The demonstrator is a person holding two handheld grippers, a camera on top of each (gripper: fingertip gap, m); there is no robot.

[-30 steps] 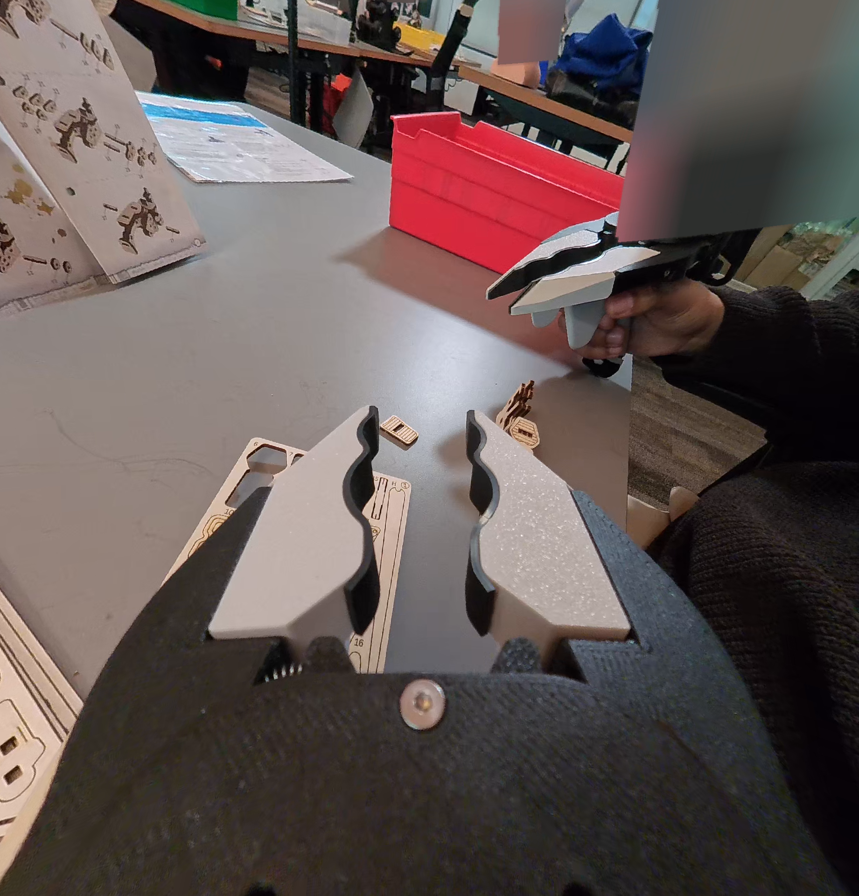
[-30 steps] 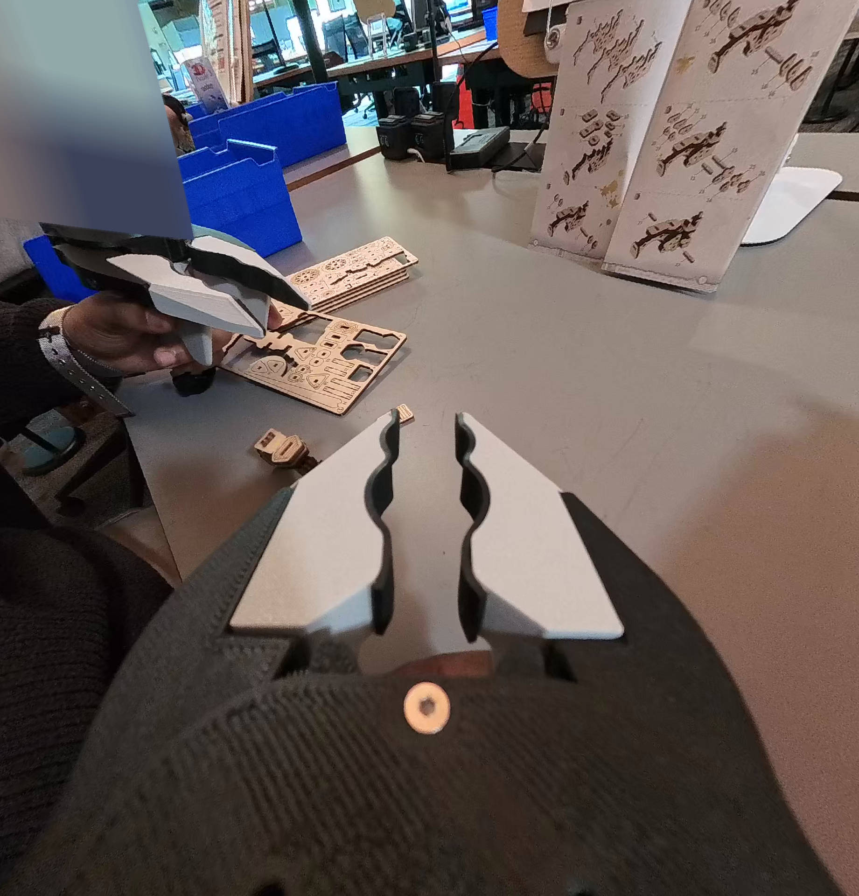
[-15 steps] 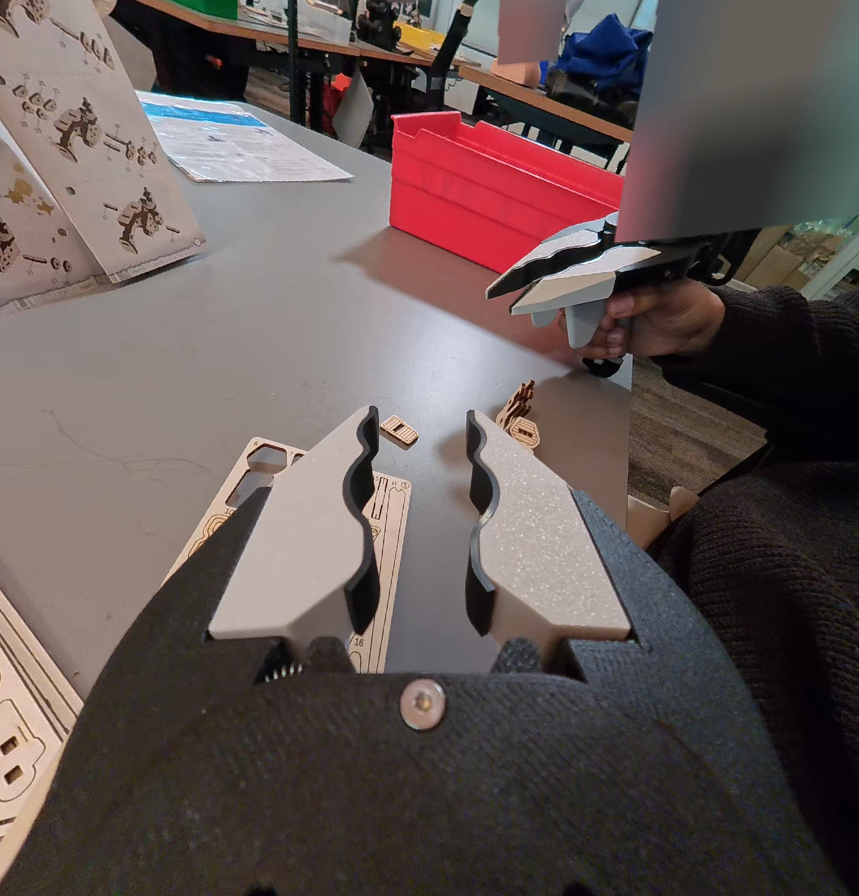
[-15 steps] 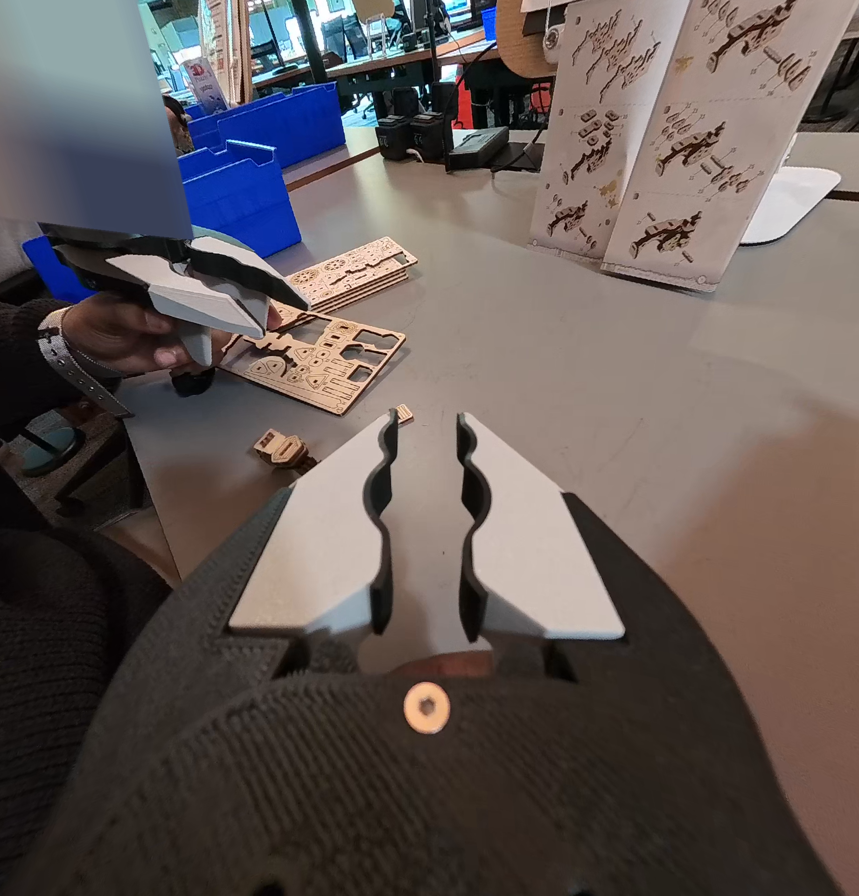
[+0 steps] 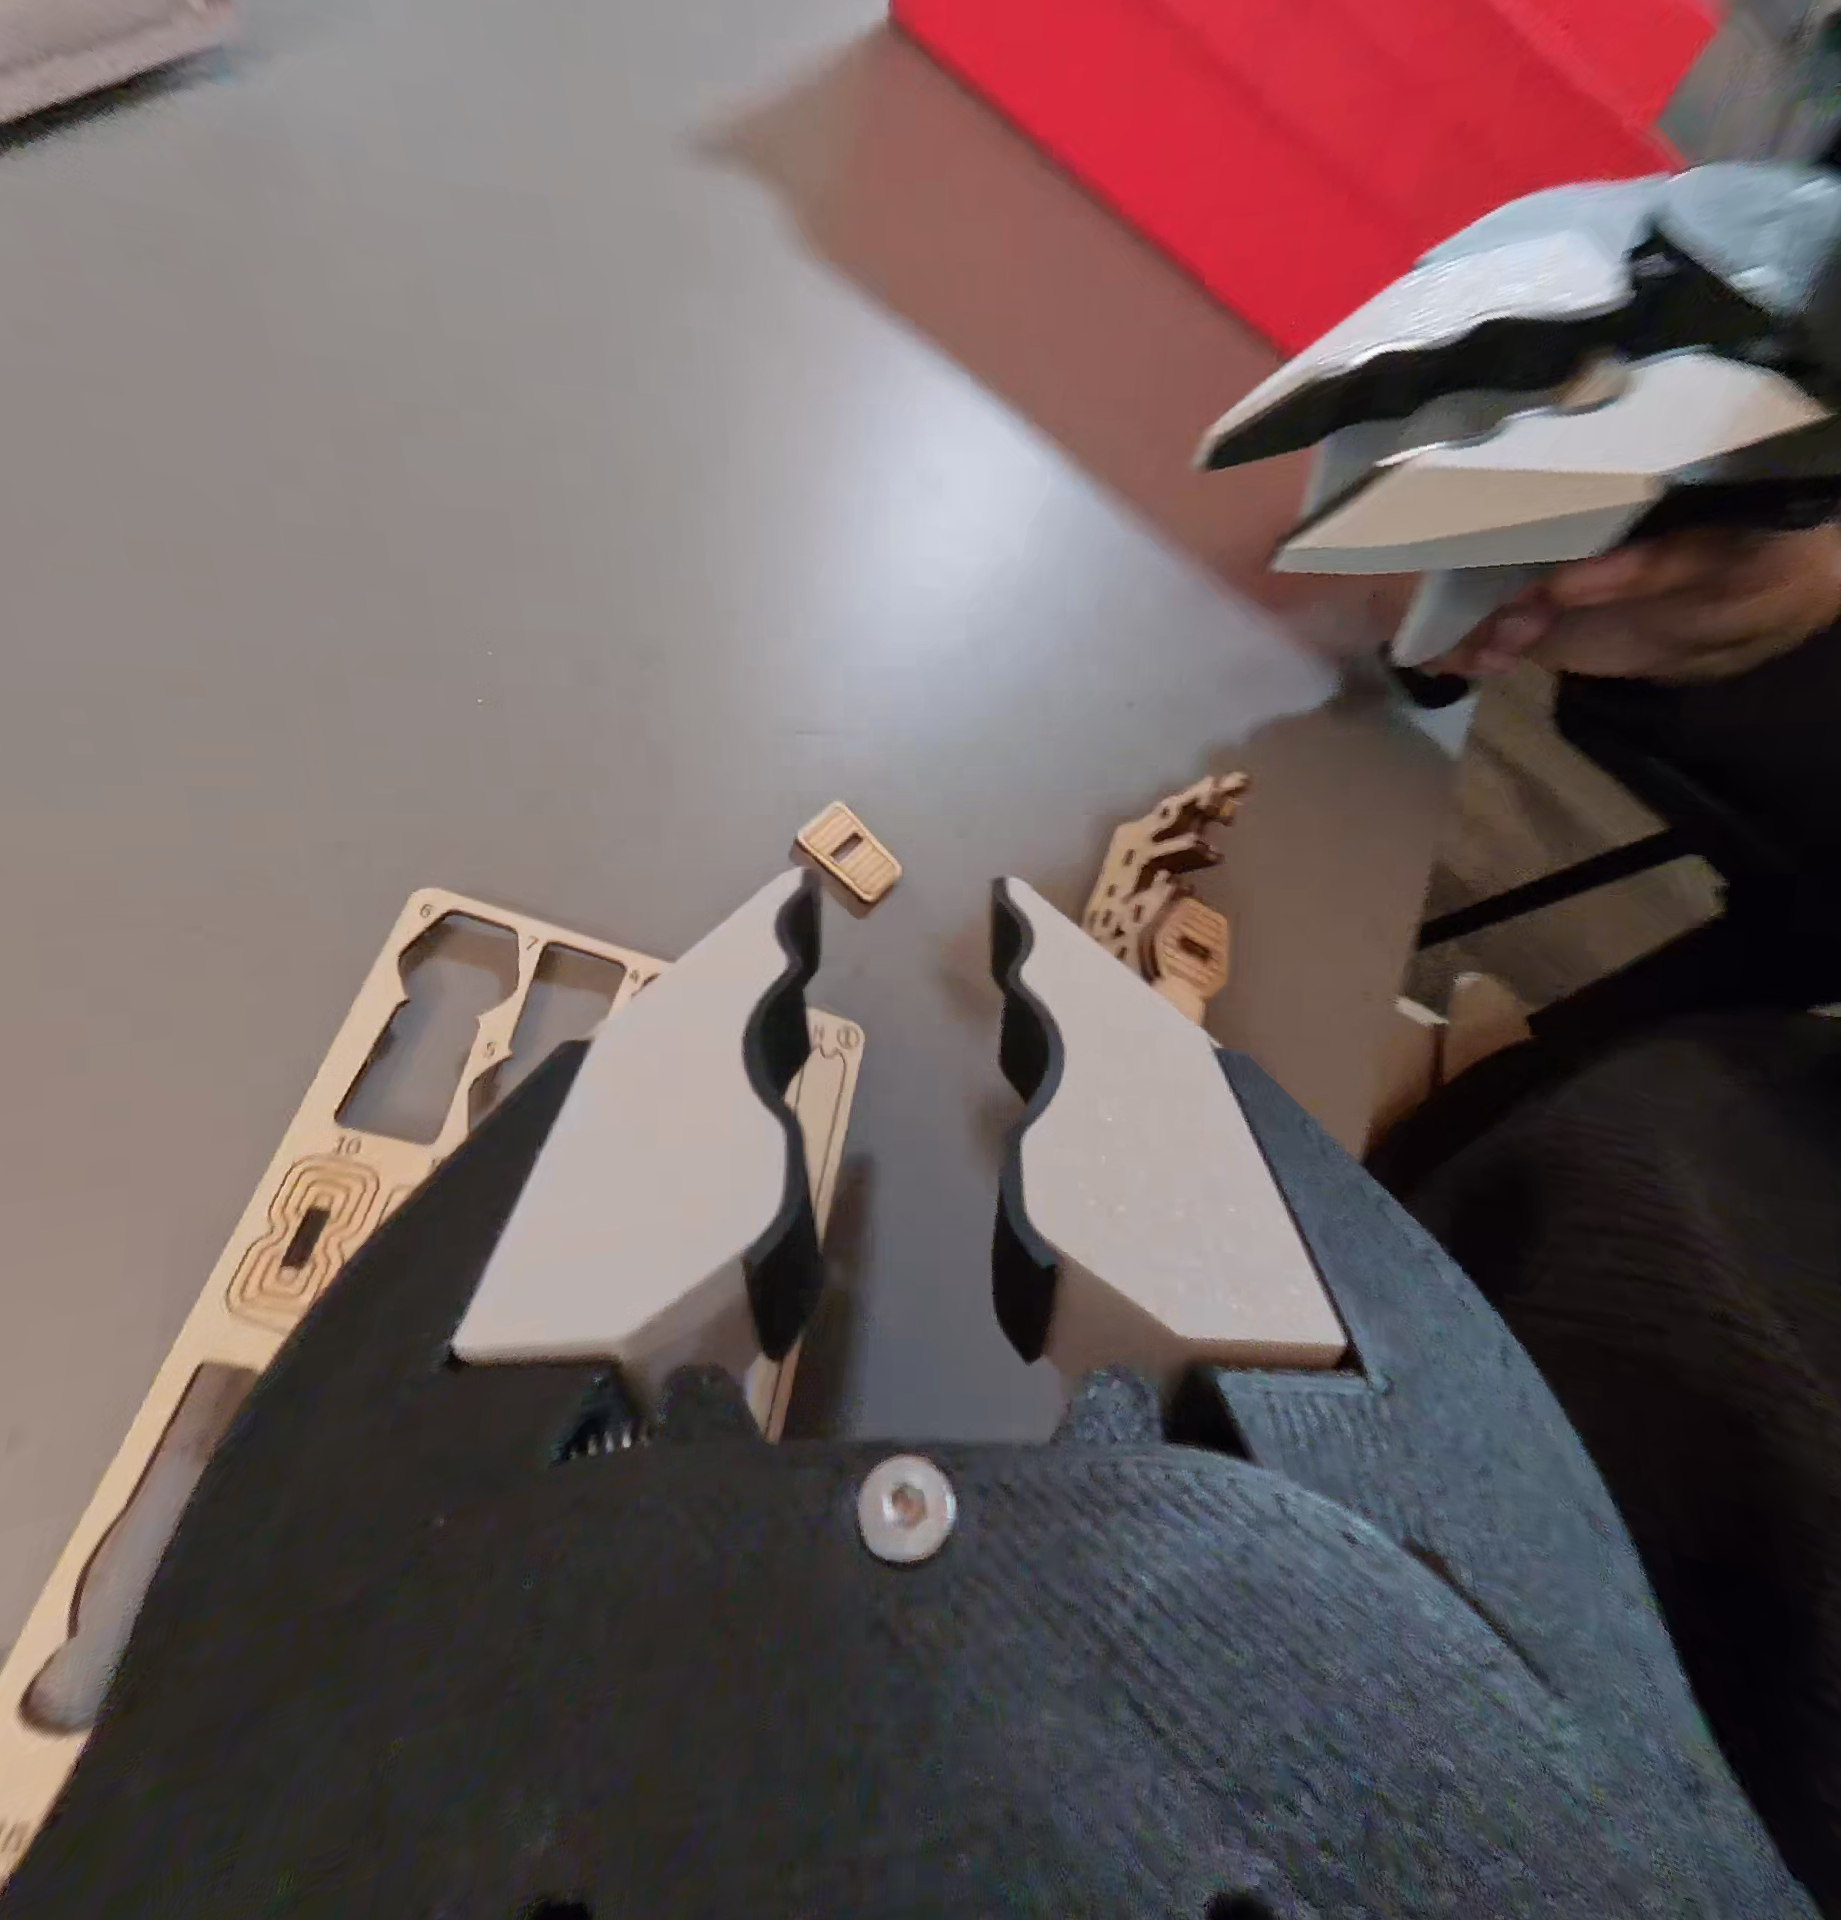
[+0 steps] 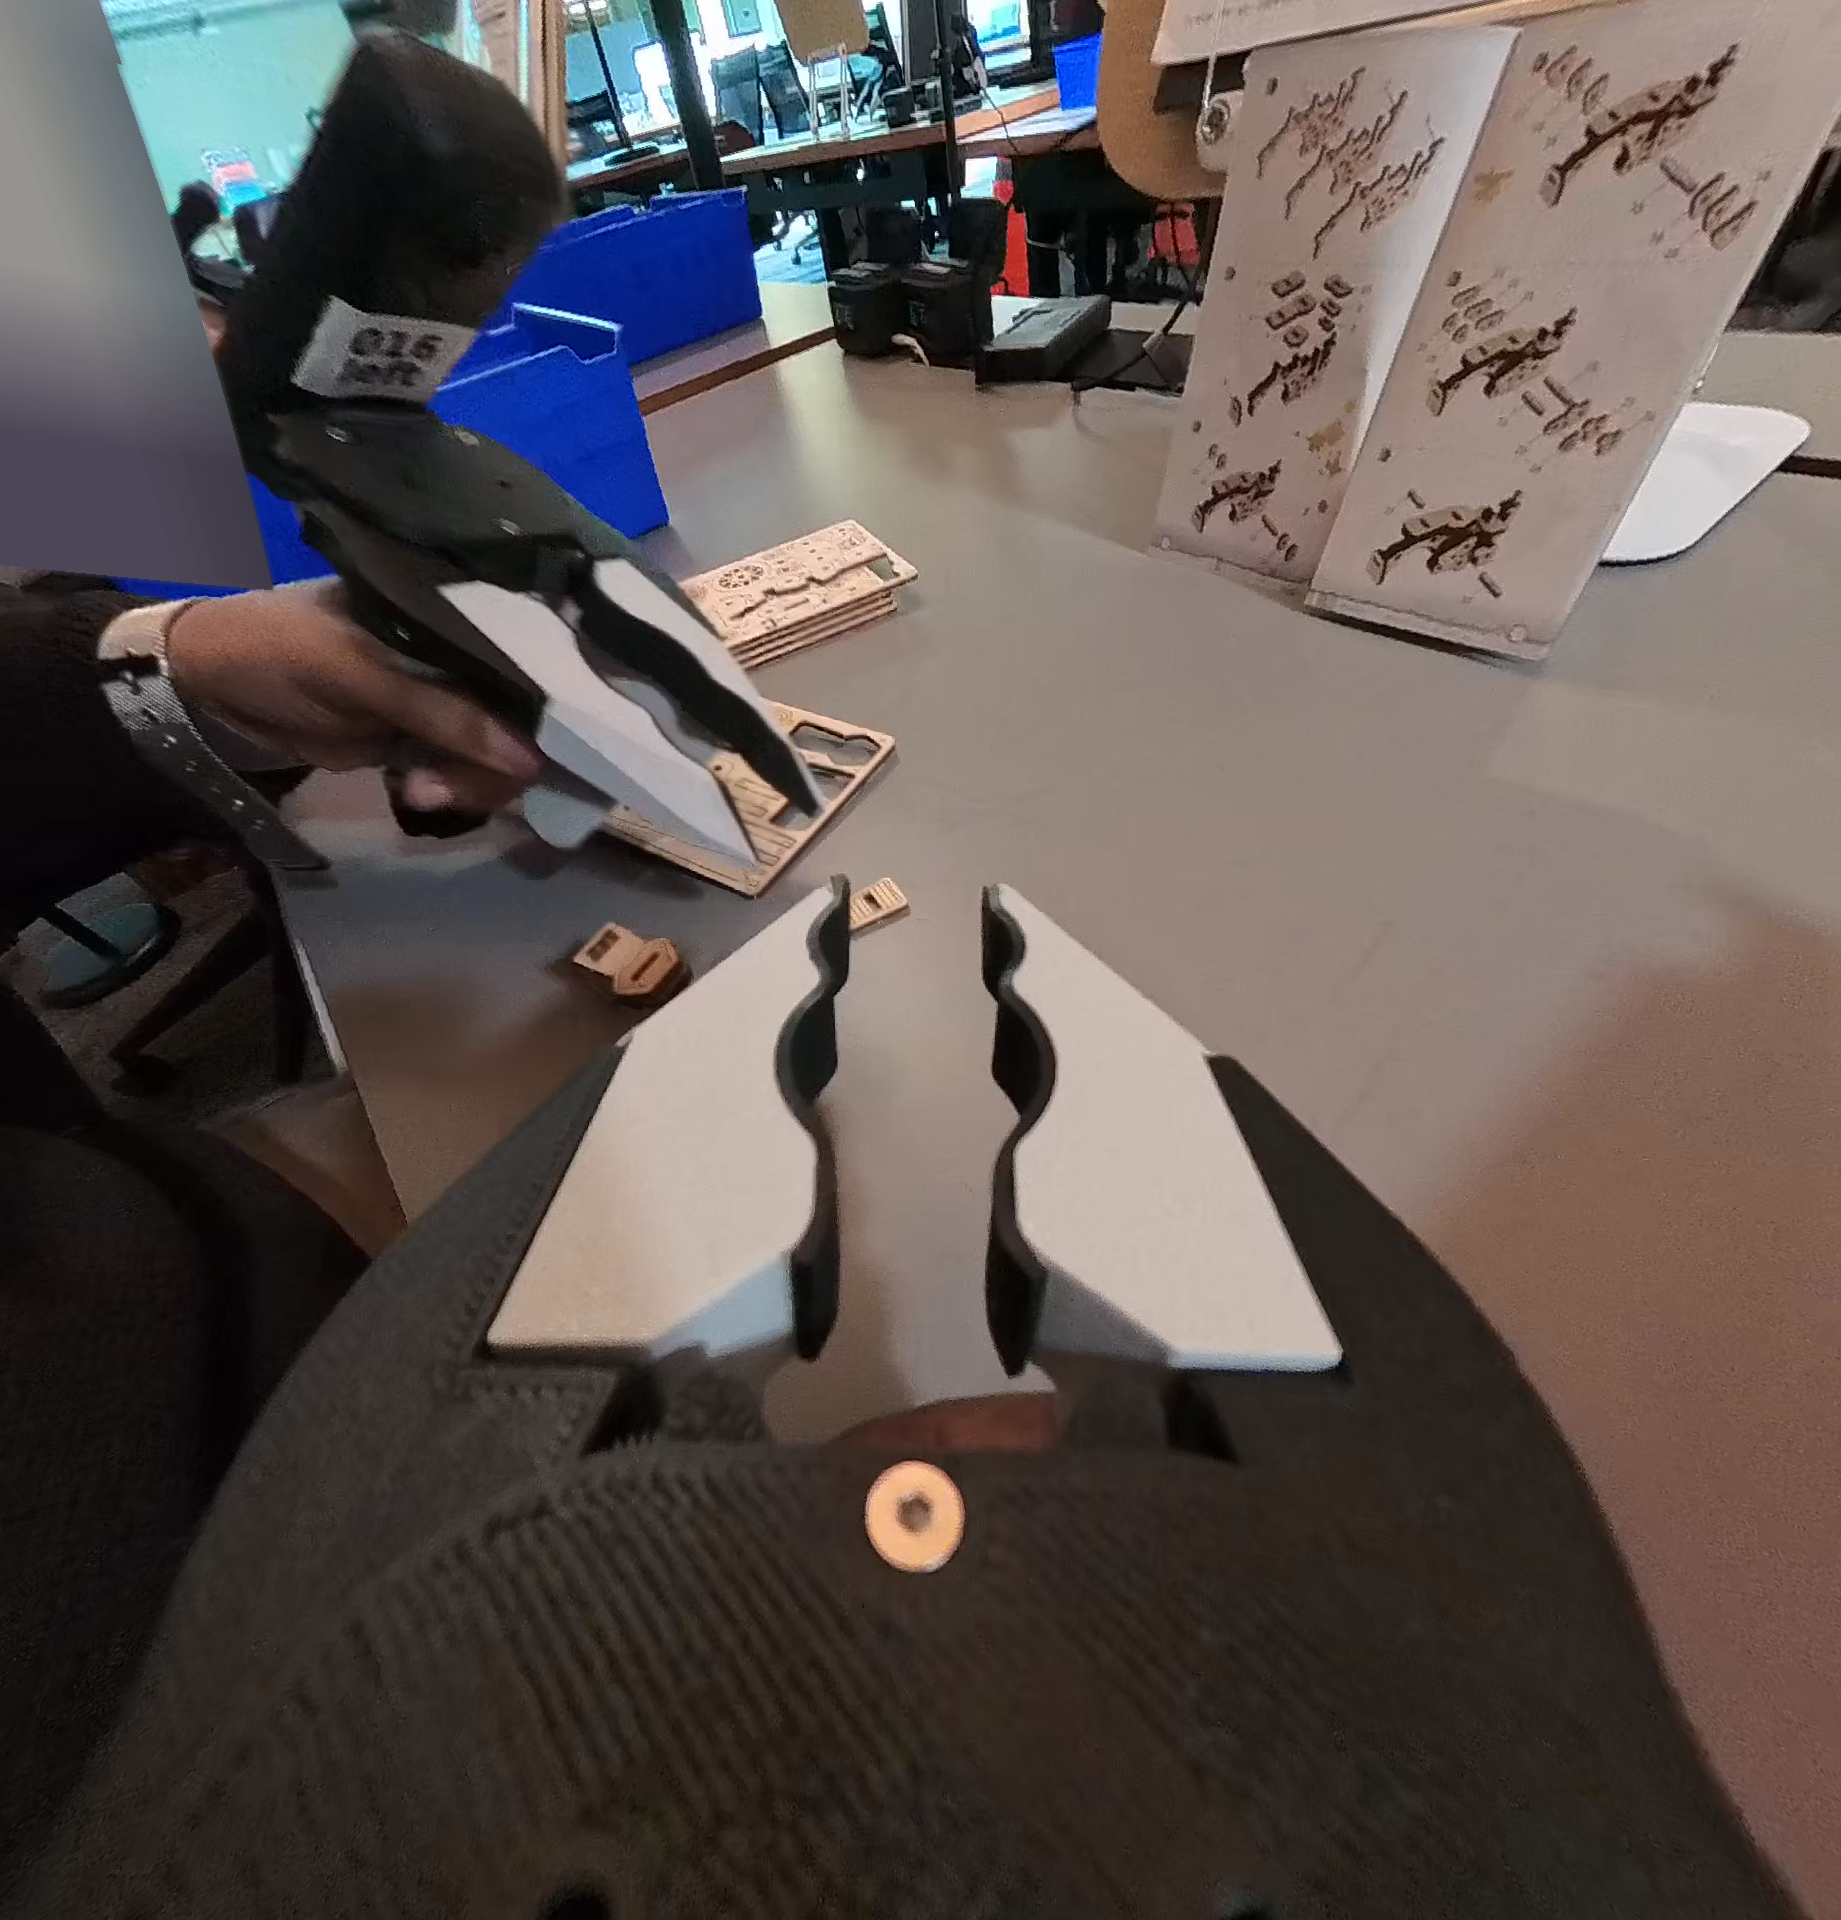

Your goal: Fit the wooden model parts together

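A small square wooden piece with a slot (image 5: 848,858) lies flat on the grey table, just past my left gripper (image 5: 905,894), which is open, empty and tilted down over it. It also shows in the right wrist view (image 6: 878,902). A partly built wooden assembly (image 5: 1170,896) lies to its right near the table edge; it also shows in the right wrist view (image 6: 630,961). My right gripper (image 6: 914,896) is open and empty above the table; it also shows at the right of the left wrist view (image 5: 1248,499). The left gripper appears in the right wrist view (image 6: 781,826).
A punched wooden parts sheet (image 5: 407,1049) lies under my left gripper. A stack of parts sheets (image 6: 802,597) sits farther back. A red bin (image 5: 1311,135) and blue bins (image 6: 583,416) stand at the table's sides. Upright instruction sheets (image 6: 1435,343) stand at the back. The grippers' ends are close to 10 centimeters from one another.
My left gripper has tipped downward and moved forward toward the small slotted piece. My right gripper has shifted slightly closer to the parts. Both stay open.
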